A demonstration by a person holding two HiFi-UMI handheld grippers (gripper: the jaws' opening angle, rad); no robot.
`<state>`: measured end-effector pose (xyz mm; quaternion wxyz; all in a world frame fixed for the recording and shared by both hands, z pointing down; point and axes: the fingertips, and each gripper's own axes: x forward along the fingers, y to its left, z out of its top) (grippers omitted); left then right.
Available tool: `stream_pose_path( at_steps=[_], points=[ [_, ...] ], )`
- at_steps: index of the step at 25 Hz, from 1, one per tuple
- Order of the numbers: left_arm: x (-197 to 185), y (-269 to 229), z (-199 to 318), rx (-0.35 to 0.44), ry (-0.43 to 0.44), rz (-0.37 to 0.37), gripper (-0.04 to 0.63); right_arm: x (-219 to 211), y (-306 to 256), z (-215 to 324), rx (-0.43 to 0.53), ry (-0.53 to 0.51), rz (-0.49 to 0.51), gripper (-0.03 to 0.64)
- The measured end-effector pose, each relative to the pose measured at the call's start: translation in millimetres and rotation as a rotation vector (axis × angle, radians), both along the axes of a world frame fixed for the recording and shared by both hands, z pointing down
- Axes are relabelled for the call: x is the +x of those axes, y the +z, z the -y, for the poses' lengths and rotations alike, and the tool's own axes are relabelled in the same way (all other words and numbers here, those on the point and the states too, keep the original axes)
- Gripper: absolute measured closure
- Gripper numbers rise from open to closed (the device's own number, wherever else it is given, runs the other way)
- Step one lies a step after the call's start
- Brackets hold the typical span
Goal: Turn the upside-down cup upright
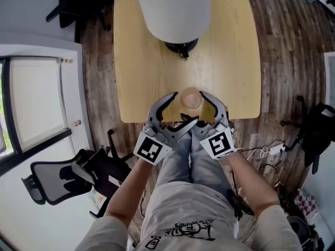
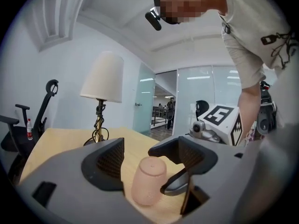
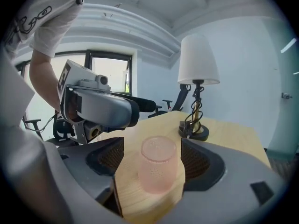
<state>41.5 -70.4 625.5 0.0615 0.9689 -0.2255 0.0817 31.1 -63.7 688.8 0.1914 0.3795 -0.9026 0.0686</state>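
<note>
A pink translucent cup point(image 1: 191, 99) stands upside-down, closed end up, near the front edge of the light wooden table point(image 1: 141, 61). My left gripper point(image 1: 180, 109) comes at it from the left and my right gripper point(image 1: 205, 109) from the right, their fingers crossing in front of it. In the left gripper view the cup point(image 2: 148, 180) sits between the open jaws of the left gripper point(image 2: 149, 157), with gaps to both pads. In the right gripper view the cup point(image 3: 159, 171) also stands between the open jaws of the right gripper point(image 3: 152, 160), untouched.
A table lamp with a white shade point(image 1: 175, 9) and dark base point(image 1: 181, 47) stands at the table's far middle. A black office chair point(image 1: 57, 177) is at the left on the floor, another dark chair point(image 1: 316, 132) and cables at the right.
</note>
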Motion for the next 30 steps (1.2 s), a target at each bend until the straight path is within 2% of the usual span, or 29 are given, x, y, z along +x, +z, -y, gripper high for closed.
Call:
stream_pose_path(
  at_steps=[2,4,5,6,7,9,11,13,17,19,21,25,30],
  points=[
    [-2.9,-17.5,-1.2,-0.045,-0.059,-0.068,0.239,2.5,-16.3,-4.3,0.017,-0.004,0.018,0.261],
    [-6.2,-34.9,-4.8,-0.057,-0.082,-0.092,0.244,5.4,-33.3,-9.3,0.024,-0.005,0.041,0.262],
    [-8.8,-44.8,-7.1,-0.058,-0.091,-0.107,0.273,7.0,-42.2,-12.0,0.025,-0.003,0.054,0.272],
    [-11.9,-55.2,-9.8,-0.058,-0.101,-0.126,0.337,9.1,-51.5,-14.6,0.027,0.002,0.068,0.311],
    [-15.3,-65.4,-13.0,-0.059,-0.110,-0.144,0.384,11.7,-61.4,-17.2,0.028,0.012,0.085,0.389],
    [-20.7,-83.3,-19.6,-0.066,-0.120,-0.169,0.527,16.7,-82.2,-20.7,0.016,0.035,0.139,0.476],
    [-23.2,-97.6,-24.9,-0.072,-0.118,-0.163,0.575,19.6,-105.4,-22.7,-0.003,0.043,0.184,0.556],
    [-23.5,-108.1,-28.9,-0.082,-0.118,-0.137,0.584,21.4,-131.0,-24.9,-0.017,0.050,0.215,0.578],
    [-26.2,-131.8,-32.1,-0.118,-0.125,-0.147,0.586,22.2,-180.1,-30.7,-0.047,0.082,0.257,0.584],
    [-30.0,-140.0,-34.9,-0.117,-0.123,-0.124,0.586,21.0,-201.0,-35.4,-0.071,0.115,0.304,0.586],
    [-31.9,-153.2,-36.4,-0.130,-0.136,-0.131,0.586,22.2,-219.9,-41.9,-0.085,0.151,0.352,0.589],
    [-33.2,-183.2,-36.6,-0.174,-0.158,-0.189,0.586,24.1,-252.4,-47.5,-0.058,0.188,0.391,0.589],
    [-31.7,-209.2,-40.2,-0.137,-0.142,-0.193,0.586,20.4,-278.0,-48.2,-0.010,0.187,0.407,0.592]
  ],
)
